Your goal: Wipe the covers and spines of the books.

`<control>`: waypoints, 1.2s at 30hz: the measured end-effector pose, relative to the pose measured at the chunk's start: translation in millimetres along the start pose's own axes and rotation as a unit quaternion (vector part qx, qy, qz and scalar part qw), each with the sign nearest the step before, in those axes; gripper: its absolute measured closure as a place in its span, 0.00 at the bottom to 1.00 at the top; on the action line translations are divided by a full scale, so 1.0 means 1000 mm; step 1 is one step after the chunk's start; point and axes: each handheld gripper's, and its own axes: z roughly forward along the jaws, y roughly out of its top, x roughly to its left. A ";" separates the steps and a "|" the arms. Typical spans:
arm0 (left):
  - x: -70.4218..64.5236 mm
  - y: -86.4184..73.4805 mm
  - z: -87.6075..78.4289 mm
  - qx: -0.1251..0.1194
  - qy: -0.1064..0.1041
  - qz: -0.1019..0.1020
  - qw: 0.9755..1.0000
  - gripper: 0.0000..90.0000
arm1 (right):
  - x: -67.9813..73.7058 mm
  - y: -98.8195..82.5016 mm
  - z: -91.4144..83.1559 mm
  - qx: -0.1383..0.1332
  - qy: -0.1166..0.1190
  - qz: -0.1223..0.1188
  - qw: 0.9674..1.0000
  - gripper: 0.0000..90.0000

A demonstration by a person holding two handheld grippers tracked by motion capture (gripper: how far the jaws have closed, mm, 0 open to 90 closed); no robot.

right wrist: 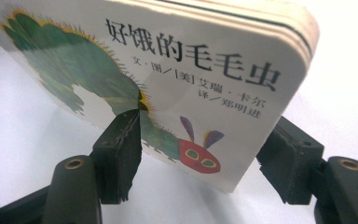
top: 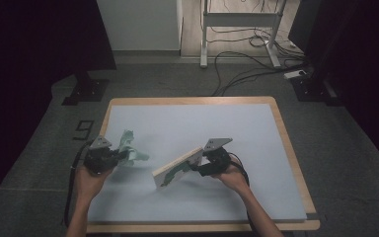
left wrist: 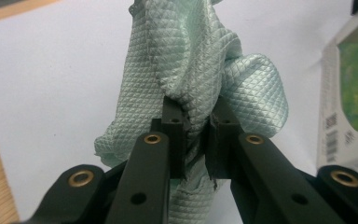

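Pale blue mat (top: 237,123) covers our bench (top: 281,118), far half bare. Left gripper (top: 109,157) jaws pinch the cloth (top: 131,148) tight; right gripper (top: 197,165) jaws clamp the tilted book (top: 175,170) half-wide.

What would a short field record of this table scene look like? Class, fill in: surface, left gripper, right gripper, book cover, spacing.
surface: pale blue mat on a wooden table
left gripper: shut on a mint-green quilted cloth
right gripper: clamps a board book, lifted and tilted
book cover: green caterpillar with red face, Chinese title
spacing: cloth and book apart, cloth to the left in the high view
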 end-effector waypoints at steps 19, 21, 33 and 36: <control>0.001 -0.034 0.067 0.034 -0.020 -0.026 0.999 0.86 | 0.000 -0.002 -0.001 -0.002 0.003 0.003 1.000 0.37; 0.002 -0.034 0.066 0.035 -0.023 -0.028 0.999 0.85 | 0.000 -0.002 -0.001 -0.003 0.003 0.004 1.000 0.37; -0.002 -0.029 0.038 0.020 -0.027 -0.047 0.998 0.37 | -0.001 -0.003 -0.001 -0.004 0.003 0.005 1.000 0.37; -0.005 -0.028 0.026 0.010 -0.043 -0.046 0.998 0.33 | 0.000 -0.002 -0.001 -0.002 0.003 0.005 1.000 0.37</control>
